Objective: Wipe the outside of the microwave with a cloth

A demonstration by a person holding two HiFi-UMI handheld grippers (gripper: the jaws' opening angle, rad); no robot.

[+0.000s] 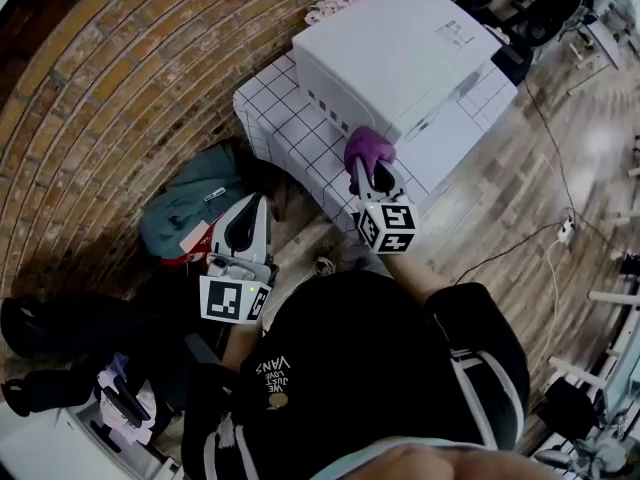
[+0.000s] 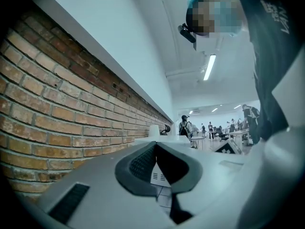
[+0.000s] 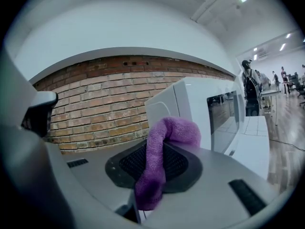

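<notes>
Right gripper view — tongs [image 3: 151,174] clamp cloth [image 3: 167,136]

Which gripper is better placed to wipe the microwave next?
Right: the right gripper is shut on the purple cloth, close beside the microwave. The left gripper holds nothing and sits farther back.

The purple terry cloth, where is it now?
The purple terry cloth is clamped in the right tool, centre of the head view, at the near side of the white boxy microwave.

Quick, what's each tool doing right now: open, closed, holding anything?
Left tool: closed, nothing in it.
Right tool: closed on the purple cloth.
</notes>
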